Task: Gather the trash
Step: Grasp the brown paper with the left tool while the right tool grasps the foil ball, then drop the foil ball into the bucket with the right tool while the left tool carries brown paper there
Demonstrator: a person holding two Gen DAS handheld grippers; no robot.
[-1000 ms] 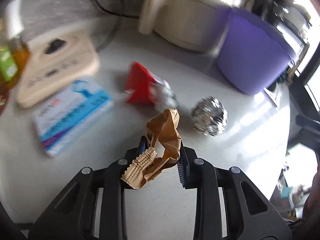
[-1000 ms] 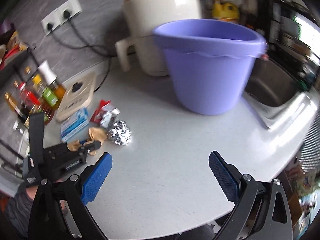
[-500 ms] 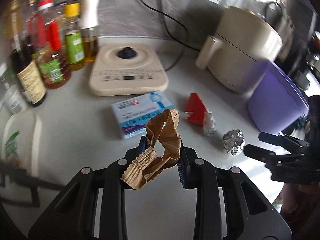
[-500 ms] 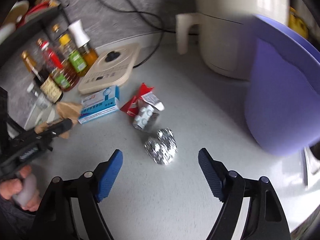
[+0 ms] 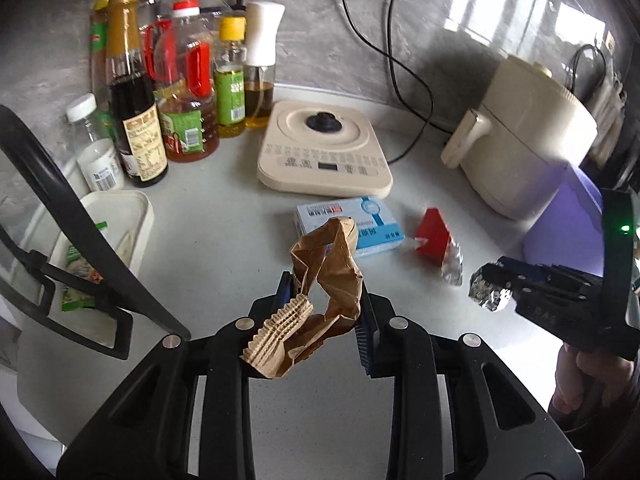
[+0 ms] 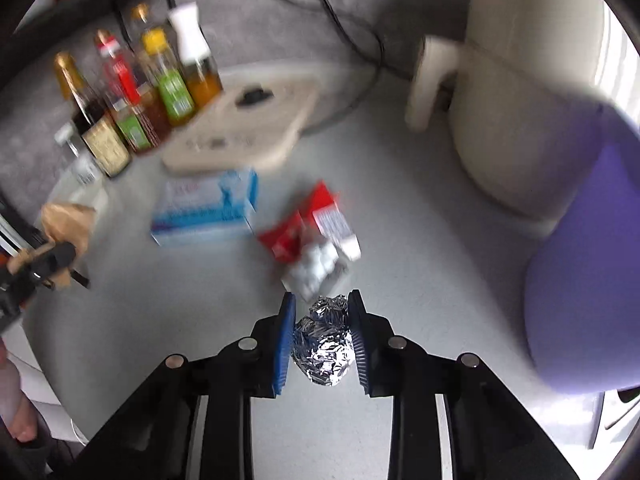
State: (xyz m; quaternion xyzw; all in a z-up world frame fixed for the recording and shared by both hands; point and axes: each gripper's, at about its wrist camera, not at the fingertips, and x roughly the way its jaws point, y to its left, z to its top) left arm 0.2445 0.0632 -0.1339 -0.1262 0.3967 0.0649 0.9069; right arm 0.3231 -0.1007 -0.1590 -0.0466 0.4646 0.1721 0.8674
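So we've got our left gripper (image 5: 326, 304) clamped on a crumpled brown paper bag (image 5: 326, 276), all creases with a corrugated, accordion-folded end sticking out by the left pad. Our right gripper (image 6: 322, 334) has just been closing, and now its ribbed blue pads squeeze a foil ball (image 6: 324, 344), shiny and lumpy, right above the counter (image 6: 400, 240).

Still lying on the counter: a red wrapper (image 6: 308, 232) with a silvery torn inside, just past the foil ball toward the back wall, and a flat blue-and-white box (image 6: 208, 208) beside it. Behind the box sits a smooth cream cooktop (image 5: 324, 148), and bottles (image 5: 176, 80) crowd the back left corner against the grey textured wall. A rounded cream air fryer (image 5: 524, 136) stands at the back right, with the purple bucket (image 6: 580, 260) just in front of it, close to our right gripper.

The counter is pale, speckled and matte. The stretch nearest us is bare, so that's the open room. A white lidded tub (image 5: 120, 216) sits at the left edge.
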